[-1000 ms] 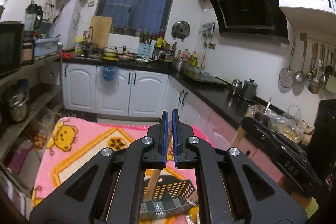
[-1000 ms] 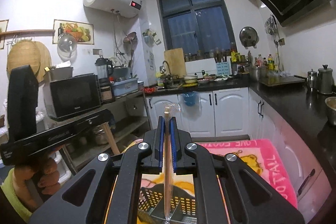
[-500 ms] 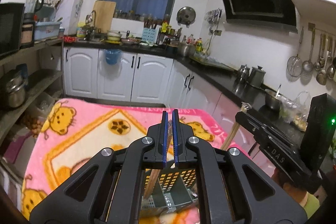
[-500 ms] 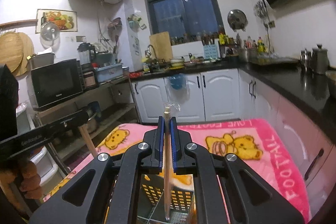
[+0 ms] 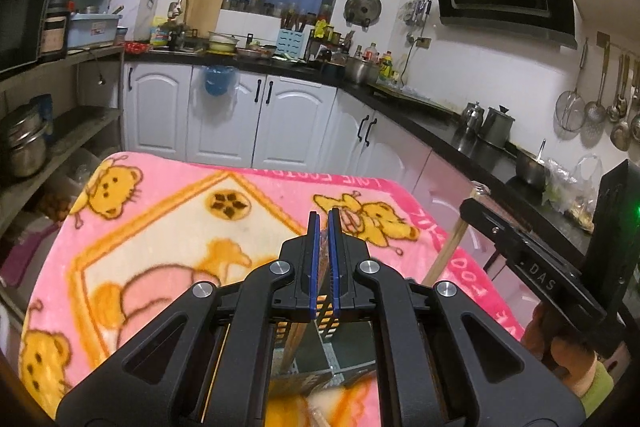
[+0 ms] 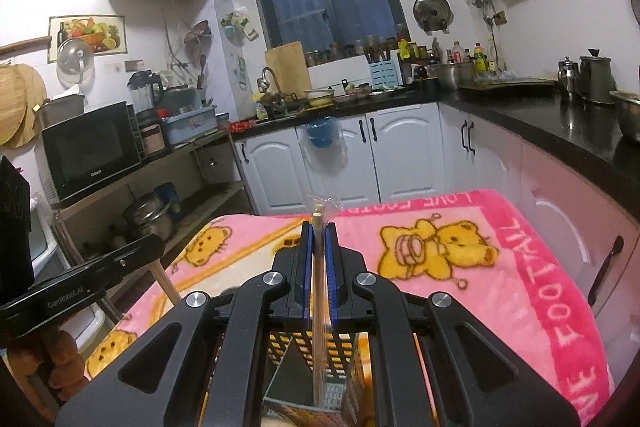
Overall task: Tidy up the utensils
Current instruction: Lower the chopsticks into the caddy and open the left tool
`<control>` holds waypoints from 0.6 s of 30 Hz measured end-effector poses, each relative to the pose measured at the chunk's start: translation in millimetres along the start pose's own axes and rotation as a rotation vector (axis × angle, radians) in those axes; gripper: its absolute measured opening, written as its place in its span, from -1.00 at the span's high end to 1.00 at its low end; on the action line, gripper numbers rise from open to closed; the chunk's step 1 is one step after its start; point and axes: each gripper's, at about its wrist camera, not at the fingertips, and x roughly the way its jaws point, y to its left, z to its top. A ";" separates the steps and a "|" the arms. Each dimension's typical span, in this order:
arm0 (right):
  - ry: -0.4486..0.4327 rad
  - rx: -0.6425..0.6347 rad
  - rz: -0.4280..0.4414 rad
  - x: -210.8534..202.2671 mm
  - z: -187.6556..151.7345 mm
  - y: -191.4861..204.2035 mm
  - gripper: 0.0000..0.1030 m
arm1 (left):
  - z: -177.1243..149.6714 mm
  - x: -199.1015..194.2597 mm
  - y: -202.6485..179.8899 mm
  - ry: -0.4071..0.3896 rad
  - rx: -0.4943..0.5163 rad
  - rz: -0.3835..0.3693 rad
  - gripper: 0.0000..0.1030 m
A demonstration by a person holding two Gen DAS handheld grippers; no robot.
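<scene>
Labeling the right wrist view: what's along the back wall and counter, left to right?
Microwave → blender → cutting board → blue knife block → steel pot → two kettles

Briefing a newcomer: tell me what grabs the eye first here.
The pink blanket with yellow bears covers the table. Each gripper is shut on a wooden stick: right gripper and its stick, left gripper and its stick. Both point down into the slotted basket below.

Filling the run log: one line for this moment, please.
left gripper: shut on chopstick | right gripper: shut on chopsticks | both over utensil basket
</scene>
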 end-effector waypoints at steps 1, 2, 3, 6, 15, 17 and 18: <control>0.009 0.005 -0.004 0.3 -2.0 -1.2 0.75 | -1.4 0.1 -0.2 0.001 0.001 0.005 0.96; 0.018 0.010 -0.009 0.3 -4.1 -2.5 0.71 | -2.6 0.1 -0.1 0.003 0.001 0.009 0.96; 0.026 0.015 -0.012 -0.6 -6.5 -3.5 0.64 | -3.2 -0.1 0.7 0.003 0.002 0.011 0.96; 0.036 0.007 -0.020 -5.3 -12.7 -5.1 0.62 | -5.8 -1.8 0.1 -0.002 0.015 0.030 0.96; 0.066 0.006 -0.051 -24.8 -27.5 -9.5 0.27 | -13.7 -7.2 4.7 0.015 0.005 0.053 0.87; 0.082 0.005 -0.054 -28.3 -29.9 -10.5 0.17 | -15.9 -8.1 5.1 0.019 -0.001 0.059 0.77; 0.087 0.004 -0.054 -30.2 -30.6 -11.6 0.10 | -17.4 -8.3 5.5 0.021 -0.004 0.061 0.76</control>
